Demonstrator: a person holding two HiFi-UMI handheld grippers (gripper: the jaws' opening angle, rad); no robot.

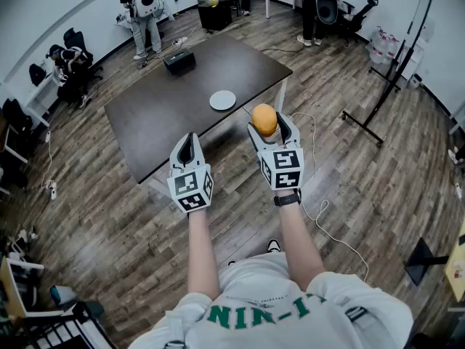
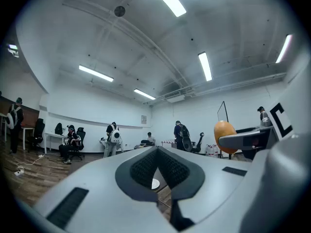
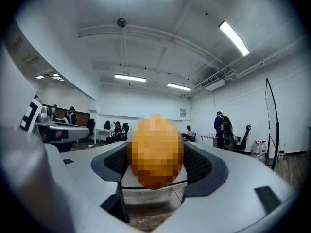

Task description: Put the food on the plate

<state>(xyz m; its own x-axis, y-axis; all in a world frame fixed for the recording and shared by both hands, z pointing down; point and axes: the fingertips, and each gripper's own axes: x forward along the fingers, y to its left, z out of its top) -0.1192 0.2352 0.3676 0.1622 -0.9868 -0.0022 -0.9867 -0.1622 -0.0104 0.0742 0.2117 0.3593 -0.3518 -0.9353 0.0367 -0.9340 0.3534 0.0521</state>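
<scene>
**Dark counter, two things on it**

In front of me stands a dark brown rectangular counter (image 1: 167, 115) on a wood-plank floor (image 1: 102, 224). A round white plate (image 1: 223, 100) lies flat close to the counter's near edge, with bare top all around it. A black boxy object (image 1: 179, 62) sits toward the far side, well apart from the plate. I cannot tell what it is.

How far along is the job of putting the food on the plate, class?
Done: the round orange food is picked up. In hand: the right gripper is shut on it and holds it in the air near the edge of the dark table. Left to do: set it on the white plate, which lies bare on the table. The left gripper is shut and holds nothing.
</scene>
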